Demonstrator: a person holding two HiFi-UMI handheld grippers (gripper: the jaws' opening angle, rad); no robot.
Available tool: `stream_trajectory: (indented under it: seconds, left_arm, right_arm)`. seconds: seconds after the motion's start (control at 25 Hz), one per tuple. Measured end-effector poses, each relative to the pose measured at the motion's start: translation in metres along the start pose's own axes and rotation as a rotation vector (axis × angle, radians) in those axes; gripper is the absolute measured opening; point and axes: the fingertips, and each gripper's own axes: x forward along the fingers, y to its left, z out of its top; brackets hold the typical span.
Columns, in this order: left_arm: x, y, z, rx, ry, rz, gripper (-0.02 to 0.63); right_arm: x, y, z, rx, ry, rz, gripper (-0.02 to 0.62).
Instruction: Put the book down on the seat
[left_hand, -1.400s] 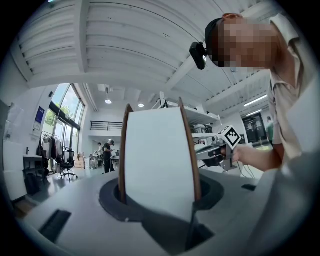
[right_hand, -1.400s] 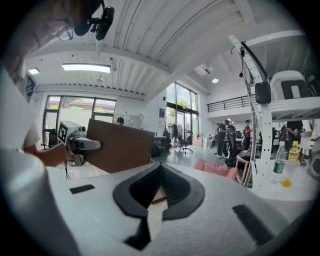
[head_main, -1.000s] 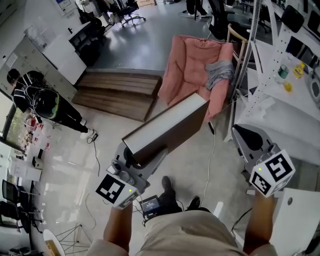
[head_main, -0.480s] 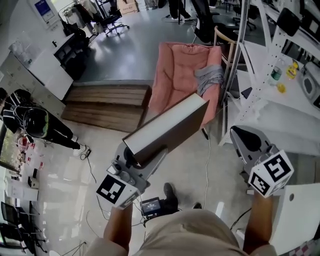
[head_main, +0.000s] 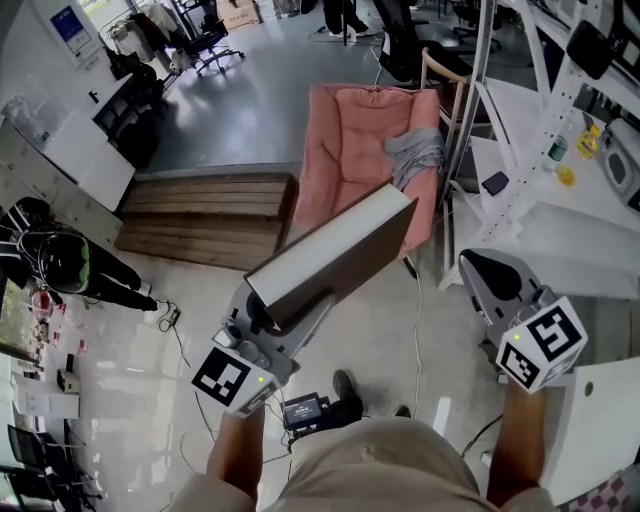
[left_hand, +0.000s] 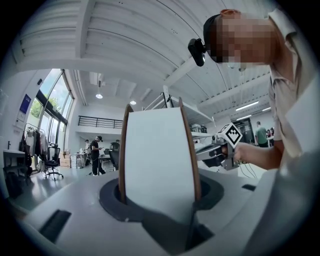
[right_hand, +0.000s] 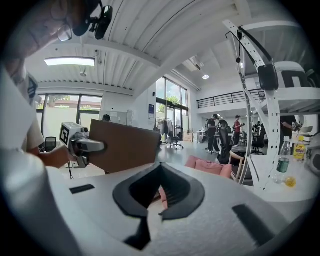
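A large book (head_main: 335, 250) with a brown cover and white page edges is held slanting up toward the seat, my left gripper (head_main: 272, 318) shut on its lower end. In the left gripper view the book (left_hand: 157, 150) stands upright between the pads of the left gripper (left_hand: 159, 202). The seat is a pink cushioned chair (head_main: 355, 150) ahead on the floor, with a grey cloth (head_main: 412, 155) over its right arm. My right gripper (head_main: 482, 268) hangs to the right of the book, shut and empty. Seen from the right gripper (right_hand: 160, 167), the book (right_hand: 125, 147) is at left and the chair (right_hand: 212, 167) lies beyond.
A low wooden platform (head_main: 205, 215) lies left of the chair. A white rack (head_main: 530, 150) with bottles and a wooden chair (head_main: 440, 70) stand to the right and behind. A small device (head_main: 302, 410) and a cable (head_main: 418, 320) are on the floor by my feet.
The chair and platform have slid left and slightly lower in the head view as I step forward. Both grippers and the held book keep their places.
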Motion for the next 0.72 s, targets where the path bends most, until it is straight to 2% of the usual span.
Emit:
stream_trajectory:
  seconds: [0.36,0.72]
  left_arm:
    - [0.012,0.035,0.001,-0.010,-0.001,-0.018,0.225]
    - [0.022,0.082,-0.001,-0.002,-0.031,-0.069,0.225]
  right_arm:
    - [0.028,-0.008,0.008,0.009,0.009,-0.028,-0.008]
    - [0.066,-0.012,0.018,0.014,0.022,-0.088,-0.008]
